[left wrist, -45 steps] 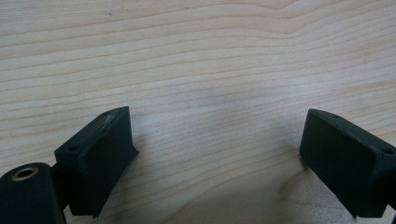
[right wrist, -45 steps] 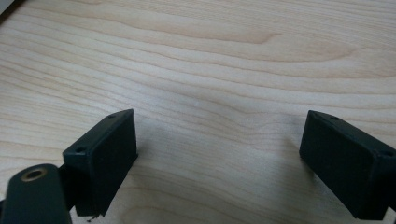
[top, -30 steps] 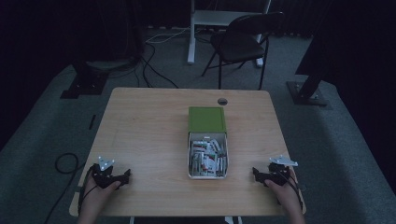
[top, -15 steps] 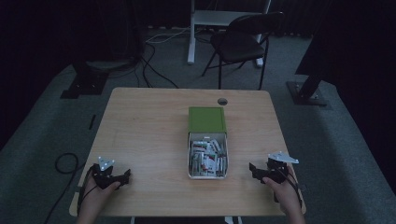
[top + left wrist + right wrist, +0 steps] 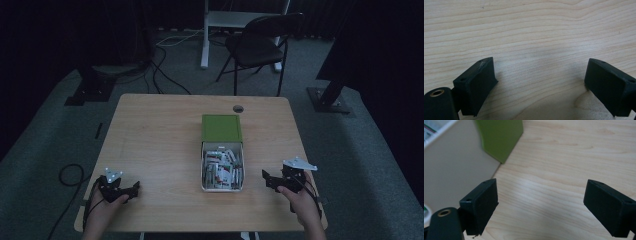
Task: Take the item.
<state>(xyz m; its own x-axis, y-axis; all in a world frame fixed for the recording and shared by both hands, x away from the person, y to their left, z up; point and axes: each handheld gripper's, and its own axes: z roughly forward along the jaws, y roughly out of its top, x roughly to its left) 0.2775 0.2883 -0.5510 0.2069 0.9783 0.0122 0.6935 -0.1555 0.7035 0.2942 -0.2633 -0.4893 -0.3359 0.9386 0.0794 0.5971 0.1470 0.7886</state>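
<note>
Surface: the wooden surface (image 5: pixel 160 150) carries one box near its middle; a small round hole (image 5: pixel 238 108) lies beyond the box, toward the far edge.
Box: an open white box (image 5: pixel 222 189) sits toward the person's side of the middle, with its green lid (image 5: pixel 221 128) lying flat just beyond it, touching or hinged to the far wall; which, I cannot tell.
Contents: small packets (image 5: pixel 221 169) with white, green and red print are packed inside the box, too small to read.
Right claw: the right claw (image 5: pixel 268 179) rests near the front right of the surface, just beside the box and pointing at it. In the right gripper view its jaws stand wide apart with nothing between them, and the box's pale side wall (image 5: pixel 454 162) and the green lid's edge (image 5: pixel 499 137) lie just ahead to the left.
Left claw: the left claw (image 5: pixel 134 188) sits at the front left, well apart from the box. In the left gripper view its jaws are spread wide over bare wood, holding nothing.
Step in hand: judging from the pose, this is the approach, with nothing grasped yet and the right claw the one nearer the work.
Next move: it likely calls for lifting the right claw over the near wall and down onto a single packet, or steadying the box first.
</note>
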